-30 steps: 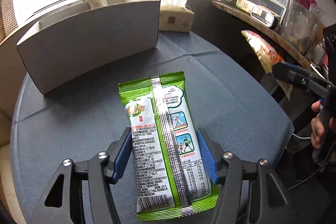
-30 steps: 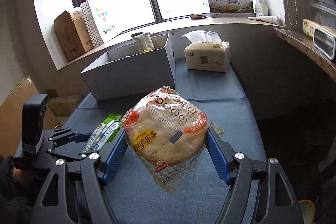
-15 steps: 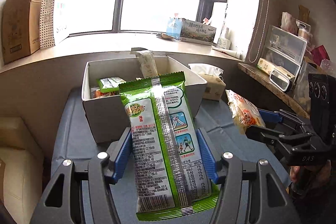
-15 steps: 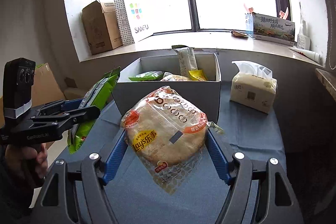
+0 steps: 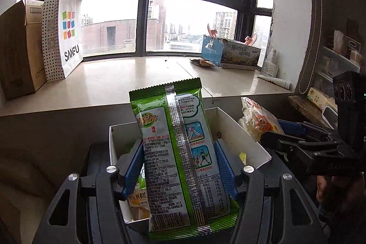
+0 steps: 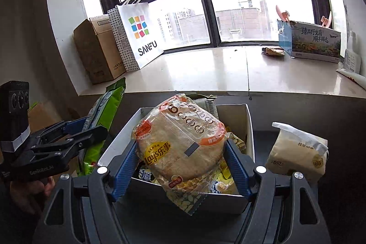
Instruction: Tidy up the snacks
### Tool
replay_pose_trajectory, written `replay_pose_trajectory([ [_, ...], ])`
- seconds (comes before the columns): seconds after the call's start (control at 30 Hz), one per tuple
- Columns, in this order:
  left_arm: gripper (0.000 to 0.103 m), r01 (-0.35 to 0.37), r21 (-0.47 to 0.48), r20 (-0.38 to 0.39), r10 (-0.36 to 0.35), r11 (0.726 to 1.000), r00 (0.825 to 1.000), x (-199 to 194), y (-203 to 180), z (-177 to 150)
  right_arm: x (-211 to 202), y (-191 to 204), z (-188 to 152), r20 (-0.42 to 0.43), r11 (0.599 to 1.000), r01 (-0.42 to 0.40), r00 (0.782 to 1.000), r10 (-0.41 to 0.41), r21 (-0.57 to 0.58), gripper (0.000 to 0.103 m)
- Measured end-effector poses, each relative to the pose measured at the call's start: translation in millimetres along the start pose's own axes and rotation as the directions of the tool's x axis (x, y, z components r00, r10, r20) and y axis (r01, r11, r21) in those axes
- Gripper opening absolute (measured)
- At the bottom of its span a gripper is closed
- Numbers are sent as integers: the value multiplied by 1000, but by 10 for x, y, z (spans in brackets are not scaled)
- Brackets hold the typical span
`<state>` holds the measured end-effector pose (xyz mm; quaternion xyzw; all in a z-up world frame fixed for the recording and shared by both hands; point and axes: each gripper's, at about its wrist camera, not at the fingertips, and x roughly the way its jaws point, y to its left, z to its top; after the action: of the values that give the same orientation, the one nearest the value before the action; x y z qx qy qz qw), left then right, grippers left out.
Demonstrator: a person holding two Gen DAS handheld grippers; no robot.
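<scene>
My left gripper (image 5: 177, 164) is shut on a green snack packet (image 5: 176, 152) and holds it upright over the open white box (image 5: 238, 127). My right gripper (image 6: 181, 159) is shut on a Lay's chip bag (image 6: 180, 143) and holds it over the same white box (image 6: 248, 120), which has several snacks inside. In the right wrist view the left gripper (image 6: 68, 136) with the green packet (image 6: 103, 113) is at the box's left side. In the left wrist view the right gripper (image 5: 295, 136) with the chip bag (image 5: 258, 120) is at the box's right side.
A tissue pack (image 6: 297, 150) sits on the dark table right of the box. The windowsill behind holds a cardboard box (image 6: 96, 49), a white SANFU bag (image 6: 137, 36) and a printed carton (image 6: 313, 40). Shelves with clutter (image 5: 338, 56) are at the right.
Both grippers have risen and moved forward with their snacks, from in front of the box to over its opening. The box now sits low and close in both views.
</scene>
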<state>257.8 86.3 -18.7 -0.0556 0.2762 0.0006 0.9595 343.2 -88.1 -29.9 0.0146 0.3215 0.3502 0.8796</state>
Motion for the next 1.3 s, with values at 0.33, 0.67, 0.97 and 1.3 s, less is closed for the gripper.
replay_pose_trajectory([
  [0.33, 103, -34, -73, -145, 23, 997, 989, 616, 313, 26, 574, -215, 289, -66, 999, 42, 997, -40, 30, 103],
  [0.67, 103, -37, -91, -28, 34, 995, 999, -5, 231, -253, 172, -114, 64, 2, 998, 61, 998, -61, 9, 103],
  [0.97, 103, -97, -48, 169, 104, 994, 980, -1141, -207, -612, -753, 574, -374, 177, 946, 185, 974, -140, -267, 103],
  [1.3, 103, -39, -58, 139, 47, 998, 989, -1801, -451, -931, -1441, 876, -959, 138, 974, 151, 982, -128, -170, 103],
])
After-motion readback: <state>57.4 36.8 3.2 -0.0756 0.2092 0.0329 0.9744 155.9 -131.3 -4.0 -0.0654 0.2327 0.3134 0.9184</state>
